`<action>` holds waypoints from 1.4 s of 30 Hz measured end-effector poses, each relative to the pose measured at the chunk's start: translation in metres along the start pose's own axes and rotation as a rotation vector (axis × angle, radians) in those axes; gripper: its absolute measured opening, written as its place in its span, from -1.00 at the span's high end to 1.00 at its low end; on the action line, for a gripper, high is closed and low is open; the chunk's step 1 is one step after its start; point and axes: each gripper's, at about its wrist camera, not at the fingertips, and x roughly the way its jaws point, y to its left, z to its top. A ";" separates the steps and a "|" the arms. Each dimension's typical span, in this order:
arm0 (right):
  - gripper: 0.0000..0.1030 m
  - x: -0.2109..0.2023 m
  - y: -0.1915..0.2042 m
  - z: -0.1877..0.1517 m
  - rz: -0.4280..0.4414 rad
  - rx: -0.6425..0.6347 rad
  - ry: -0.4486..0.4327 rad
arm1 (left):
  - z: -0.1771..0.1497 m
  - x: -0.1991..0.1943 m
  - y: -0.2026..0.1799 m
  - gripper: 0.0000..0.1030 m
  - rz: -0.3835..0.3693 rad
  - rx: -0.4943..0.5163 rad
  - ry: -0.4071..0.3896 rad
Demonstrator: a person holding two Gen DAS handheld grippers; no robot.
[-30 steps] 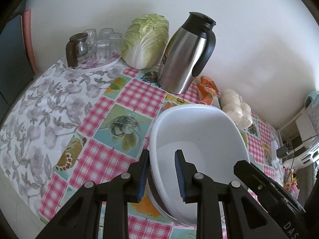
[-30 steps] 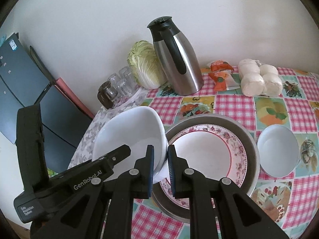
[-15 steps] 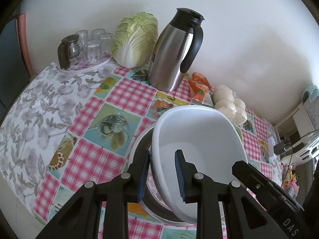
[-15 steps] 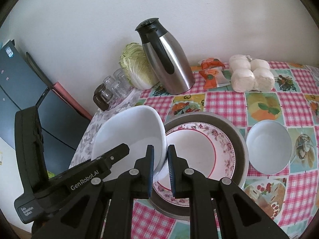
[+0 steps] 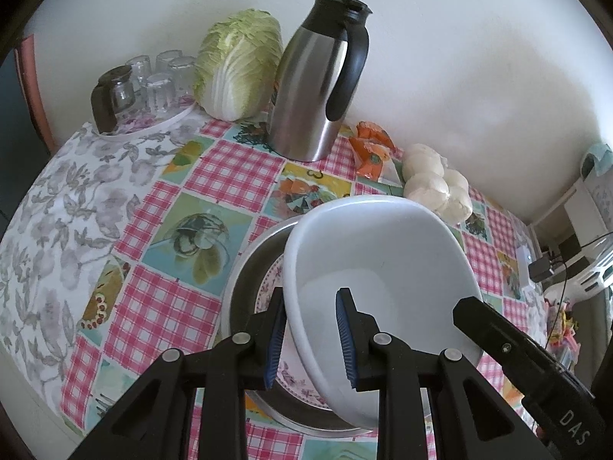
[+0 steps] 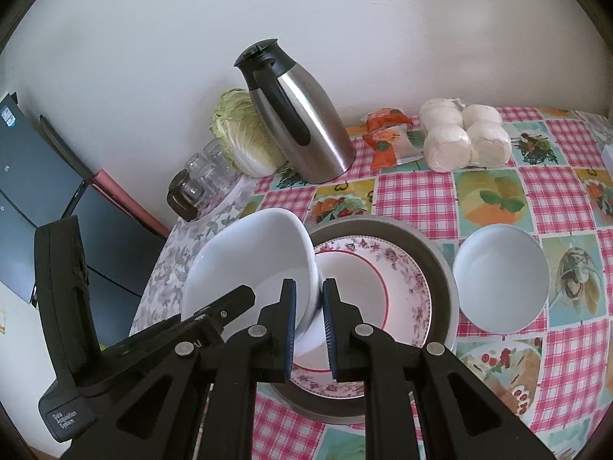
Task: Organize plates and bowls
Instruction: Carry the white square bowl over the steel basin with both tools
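1. White ceramic, glossy and probably slick: large white bowl (image 6: 253, 268) held tilted over the floral plate (image 6: 383, 287), itself nested in the grey metal dish (image 6: 440, 268) on the checked tablecloth (image 5: 230, 172).
2. Risk, as a judgement: rim sliding out of the blue pads (image 6: 328, 318), dropping onto the plate and chipping both; cause would be uneven pull between the two grips on a smooth, steeply tilted wall.
3. Further risk: swinging wide and knocking the small white bowl (image 6: 500, 276) just beside the dish.
4. Left gripper (image 5: 310, 341): moderately apart, straddling the bowl's near wall, one pad outside, one inside; clamped on it.
5. Right gripper (image 6: 309, 320): nearly together, pinching the opposite rim of the same bowl.
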 end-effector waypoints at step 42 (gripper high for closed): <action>0.68 0.031 -0.034 -0.004 -0.055 0.089 0.084 | -0.003 0.039 -0.023 0.45 0.081 0.091 0.080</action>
